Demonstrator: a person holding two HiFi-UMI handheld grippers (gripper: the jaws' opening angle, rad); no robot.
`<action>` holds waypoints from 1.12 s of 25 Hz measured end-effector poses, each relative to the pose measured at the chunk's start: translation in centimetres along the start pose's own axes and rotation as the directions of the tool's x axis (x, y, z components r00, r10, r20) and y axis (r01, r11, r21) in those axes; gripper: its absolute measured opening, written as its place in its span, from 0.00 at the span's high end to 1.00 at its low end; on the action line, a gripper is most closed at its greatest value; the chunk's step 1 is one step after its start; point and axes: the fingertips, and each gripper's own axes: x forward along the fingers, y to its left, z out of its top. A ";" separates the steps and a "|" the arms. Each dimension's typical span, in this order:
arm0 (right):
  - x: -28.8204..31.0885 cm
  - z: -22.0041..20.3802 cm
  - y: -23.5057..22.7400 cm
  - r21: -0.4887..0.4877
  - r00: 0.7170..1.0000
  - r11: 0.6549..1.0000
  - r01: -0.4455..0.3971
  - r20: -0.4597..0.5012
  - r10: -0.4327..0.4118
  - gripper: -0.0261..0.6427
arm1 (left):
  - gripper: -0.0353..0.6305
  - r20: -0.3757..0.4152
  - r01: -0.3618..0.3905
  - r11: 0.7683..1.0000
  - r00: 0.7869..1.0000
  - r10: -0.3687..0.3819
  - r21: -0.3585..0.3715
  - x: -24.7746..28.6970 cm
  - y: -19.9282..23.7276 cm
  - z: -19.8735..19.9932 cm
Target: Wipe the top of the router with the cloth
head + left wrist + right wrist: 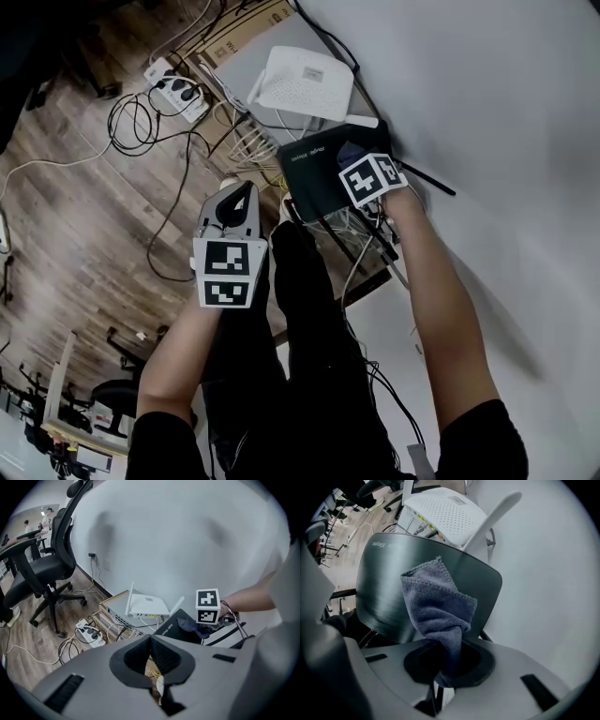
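Note:
A black flat-topped router sits against the wall, with a white router just beyond it. My right gripper is over the black router's far right corner, shut on a blue-grey cloth. The cloth hangs bunched from the jaws and rests on the black router. In the left gripper view the cloth shows as a dark lump on the router. My left gripper hovers to the left of the router, over the floor, shut with nothing in it.
The white router stands on a grey box with several cables plugged in. A white power strip and loose cables lie on the wooden floor. A black office chair stands far left. The white wall is to the right.

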 end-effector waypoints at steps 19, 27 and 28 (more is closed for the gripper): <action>-1.7 4.5 -5.8 -0.085 0.927 0.931 0.355 0.164 -0.338 0.92 | 0.94 -0.033 0.004 1.000 0.999 -0.004 -0.003 0.7 1.1 -1.0; -2.6 6.0 -6.7 -0.060 0.890 0.903 0.426 0.210 -0.406 0.92 | 0.94 -0.022 0.005 1.000 1.000 -0.005 0.007 0.4 1.1 -0.6; -2.7 6.0 -6.4 -0.057 0.893 0.908 0.416 0.214 -0.396 0.92 | 0.94 -0.022 0.003 1.000 1.000 -0.003 0.006 0.3 1.2 -0.7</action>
